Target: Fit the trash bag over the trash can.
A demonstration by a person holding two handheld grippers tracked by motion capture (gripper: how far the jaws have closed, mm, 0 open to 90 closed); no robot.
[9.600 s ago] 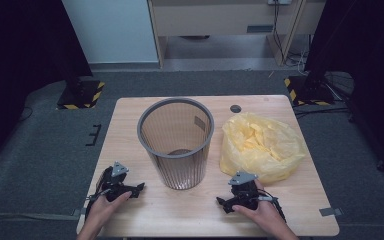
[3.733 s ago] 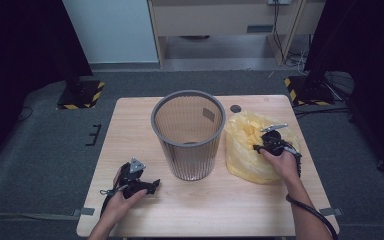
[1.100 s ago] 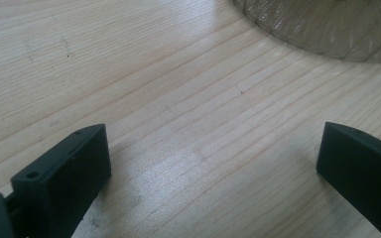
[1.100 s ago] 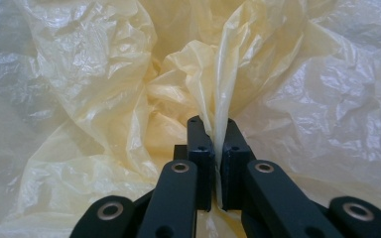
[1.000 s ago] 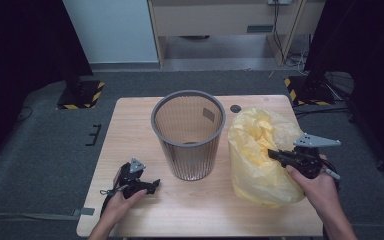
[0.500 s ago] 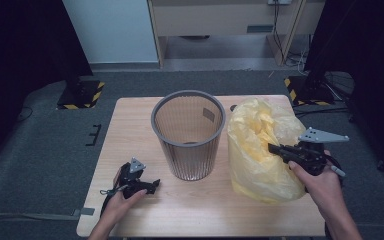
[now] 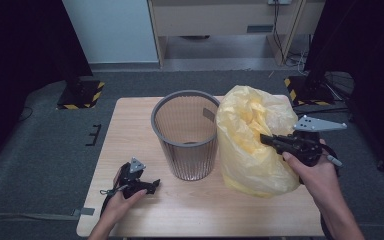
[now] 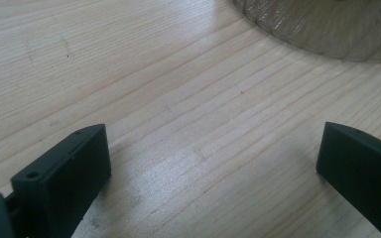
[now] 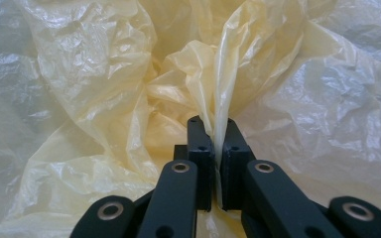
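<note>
Pinching a fold of the yellow plastic bag [image 9: 129, 94], our right hand-held gripper [image 9: 213, 134] has its jaws pressed together on the thin film, with a pleat of it rising between them. From the high view the bag [image 7: 252, 150] stands puffed up along the right side of the tabletop [image 7: 130, 125], just beside the mesh bin [image 7: 185, 135] at the middle, its lower part resting on the wood. Our left hand-held gripper [image 7: 147, 186] lies low near the front left corner of the tabletop, jaws wide apart with nothing between them, pointing toward the foot of the bin [image 8: 327, 25].

We judge the bag to be very light, soft and crinkly, with no stiffness of its own; it will sag, billow and slide wherever it is not held. The film looks slick, so a grip on a single layer could slip. A gathered fold or the rim of the mouth seems the better hold, and a second grip on the opposite rim would likely help spread it over the bin.
</note>
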